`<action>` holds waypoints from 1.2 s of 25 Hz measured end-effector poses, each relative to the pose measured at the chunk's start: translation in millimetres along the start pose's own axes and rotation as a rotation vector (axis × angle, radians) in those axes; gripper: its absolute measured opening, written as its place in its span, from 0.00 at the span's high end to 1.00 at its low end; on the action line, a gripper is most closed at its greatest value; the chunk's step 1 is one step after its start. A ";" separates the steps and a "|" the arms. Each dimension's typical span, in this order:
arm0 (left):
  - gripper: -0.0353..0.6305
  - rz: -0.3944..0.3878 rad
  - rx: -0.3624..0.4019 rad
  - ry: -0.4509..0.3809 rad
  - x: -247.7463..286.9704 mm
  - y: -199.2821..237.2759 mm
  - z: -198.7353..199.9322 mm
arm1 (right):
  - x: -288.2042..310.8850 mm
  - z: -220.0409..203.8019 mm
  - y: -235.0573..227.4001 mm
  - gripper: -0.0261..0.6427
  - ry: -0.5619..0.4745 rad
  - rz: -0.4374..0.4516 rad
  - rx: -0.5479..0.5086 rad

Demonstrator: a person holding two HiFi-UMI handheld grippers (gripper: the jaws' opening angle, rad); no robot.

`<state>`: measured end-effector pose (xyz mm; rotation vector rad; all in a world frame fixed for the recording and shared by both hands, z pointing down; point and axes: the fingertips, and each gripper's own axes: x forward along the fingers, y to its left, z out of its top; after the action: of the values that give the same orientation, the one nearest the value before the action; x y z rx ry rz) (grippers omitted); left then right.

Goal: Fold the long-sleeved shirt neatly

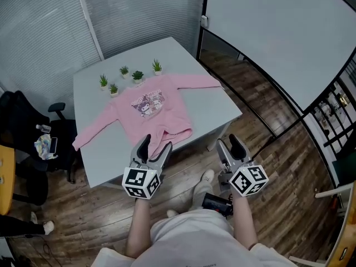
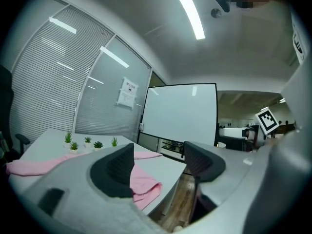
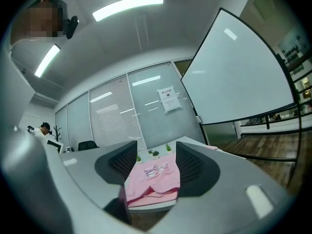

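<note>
Left gripper (image 1: 156, 144) and right gripper (image 1: 229, 143) are hovering at lower centre, jaws spread and empty. Long-sleeved shirt (image 1: 150, 107) is lying at frame centre on the white table (image 1: 217, 107), sleeves outstretched, hem rumpled. Likely soft, light and limp, it is calling for pinches at hem corners or cuffs.

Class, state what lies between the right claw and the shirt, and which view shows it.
Head view: only wood floor and a bare strip of table separate the right claw from the shirt.
</note>
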<state>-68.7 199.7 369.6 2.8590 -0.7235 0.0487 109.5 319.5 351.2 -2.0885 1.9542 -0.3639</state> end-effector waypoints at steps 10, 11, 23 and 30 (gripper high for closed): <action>0.46 0.021 -0.034 0.018 91.7 35.3 -1.9 | 95.9 -3.7 -62.4 0.59 0.008 0.024 0.048; 0.46 0.020 -0.032 0.026 107.8 38.5 -1.9 | 110.4 -1.1 -72.1 0.58 0.009 0.027 0.048; 0.44 0.034 -0.086 0.060 282.5 65.3 7.9 | 249.4 4.3 -189.4 0.60 0.164 0.076 0.073; 0.43 0.033 -0.084 0.136 346.6 69.8 -8.5 | 283.4 4.1 -243.4 0.58 0.197 0.063 0.104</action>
<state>203.4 -21.1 417.5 2.7324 -0.7271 0.2104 356.5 52.2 435.2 -1.9864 2.0552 -0.6664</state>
